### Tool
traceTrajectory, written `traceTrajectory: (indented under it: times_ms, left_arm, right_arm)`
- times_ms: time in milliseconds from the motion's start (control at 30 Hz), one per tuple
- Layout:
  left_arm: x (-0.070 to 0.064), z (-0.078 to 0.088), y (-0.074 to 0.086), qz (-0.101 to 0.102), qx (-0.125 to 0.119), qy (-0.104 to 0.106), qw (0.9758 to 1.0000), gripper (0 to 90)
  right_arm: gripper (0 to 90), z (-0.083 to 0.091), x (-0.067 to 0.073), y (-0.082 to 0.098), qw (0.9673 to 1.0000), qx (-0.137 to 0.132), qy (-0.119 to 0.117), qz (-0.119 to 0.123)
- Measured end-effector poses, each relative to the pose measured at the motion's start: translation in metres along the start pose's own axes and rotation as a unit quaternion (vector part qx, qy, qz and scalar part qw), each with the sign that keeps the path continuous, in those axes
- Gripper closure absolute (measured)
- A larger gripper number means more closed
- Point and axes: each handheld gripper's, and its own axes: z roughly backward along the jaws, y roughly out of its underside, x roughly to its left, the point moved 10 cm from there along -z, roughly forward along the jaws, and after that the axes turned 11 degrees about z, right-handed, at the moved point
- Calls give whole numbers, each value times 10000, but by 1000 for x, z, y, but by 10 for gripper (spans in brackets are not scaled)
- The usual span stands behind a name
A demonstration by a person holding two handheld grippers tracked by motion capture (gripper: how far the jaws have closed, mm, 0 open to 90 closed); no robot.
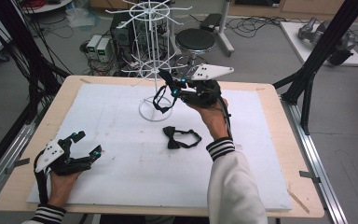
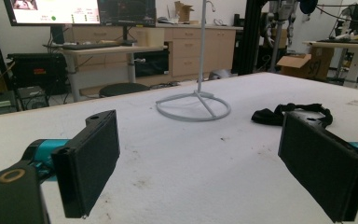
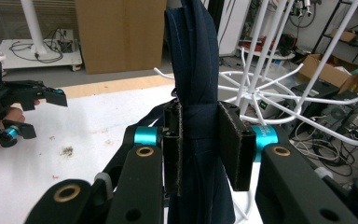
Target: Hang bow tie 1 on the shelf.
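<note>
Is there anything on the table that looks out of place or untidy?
One black bow tie lies loose on the white board, strap curled, beside the wire rack. Small dirt marks spot the board.

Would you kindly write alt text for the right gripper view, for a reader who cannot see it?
The right gripper is shut on a dark navy bow tie, held upright between its black jaws. Behind it stands a white wire rack; at far left, the left gripper rests open over the white table.

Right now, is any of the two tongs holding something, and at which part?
The right tongs are shut on a dark bow tie, pinching its knot in the middle. The left tongs stand open and hold nothing.
</note>
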Motion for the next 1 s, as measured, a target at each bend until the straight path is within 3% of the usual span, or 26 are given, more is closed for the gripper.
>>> traceTrajectory:
  times_ms: [433, 700, 1000]
  left_arm:
    - [0, 0, 0, 3, -12, 2, 10000, 129]
    - [0, 0, 0, 11, -8, 0, 10000, 129]
    - [0, 0, 0, 19, -14, 6, 10000, 129]
  right_arm:
    - [725, -14, 2, -9, 10000, -60, -49, 56]
    - [724, -27, -3, -12, 9999, 75, 95, 101]
    - [724, -40, -8, -6, 9996, 168, 233, -9]
